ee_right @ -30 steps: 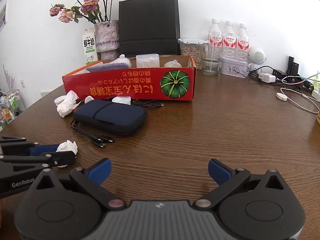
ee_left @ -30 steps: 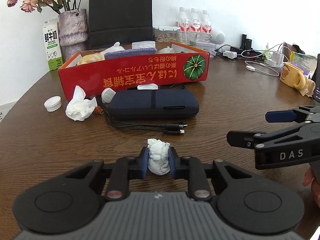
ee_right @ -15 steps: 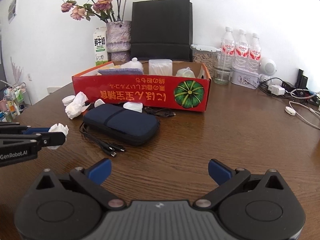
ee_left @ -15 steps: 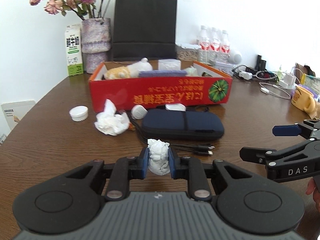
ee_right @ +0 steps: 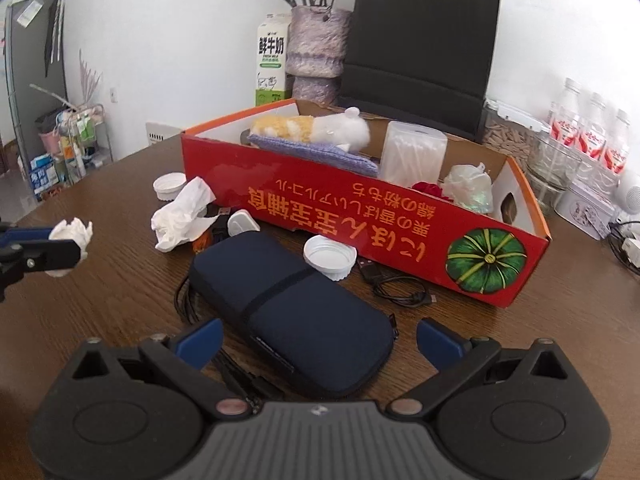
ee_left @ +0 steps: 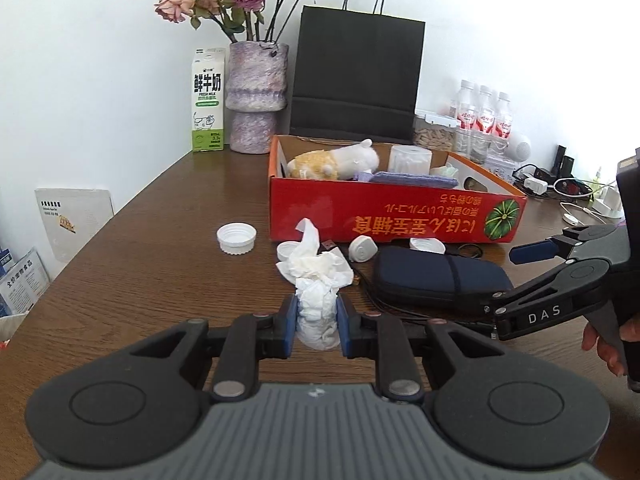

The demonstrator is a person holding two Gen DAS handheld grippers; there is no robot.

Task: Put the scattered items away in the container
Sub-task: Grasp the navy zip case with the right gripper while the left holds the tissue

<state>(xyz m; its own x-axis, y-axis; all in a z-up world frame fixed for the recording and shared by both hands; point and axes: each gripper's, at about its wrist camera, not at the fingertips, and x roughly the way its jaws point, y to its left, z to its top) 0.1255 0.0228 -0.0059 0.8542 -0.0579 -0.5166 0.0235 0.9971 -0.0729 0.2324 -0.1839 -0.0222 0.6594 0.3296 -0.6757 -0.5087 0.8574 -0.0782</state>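
Red box (ee_right: pixel 360 216) ahead of both tools holds a plush toy (ee_right: pixel 316 128), purple cloth (ee_right: pixel 316 152), clear swab tub (ee_right: pixel 414 152), crumpled plastic bag (ee_right: pixel 468 188). Left tool (ee_left: pixel 318 316) tilted down, clenched on a tissue wad (ee_left: pixel 318 312) — lifted off the surface (ee_left: pixel 140 272). Right tool (ee_right: pixel 318 340) released, jaws wide, empty, angled down over the navy pouch (ee_right: pixel 292 320). Second loose tissue (ee_left: pixel 314 260) just beyond the left tool. Readable: "DAS" on the right tool; milk carton (ee_left: pixel 207 100) behind the box.

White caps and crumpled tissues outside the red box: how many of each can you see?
white caps: 3
crumpled tissues: 2, one of them held in the left gripper
Total: 5
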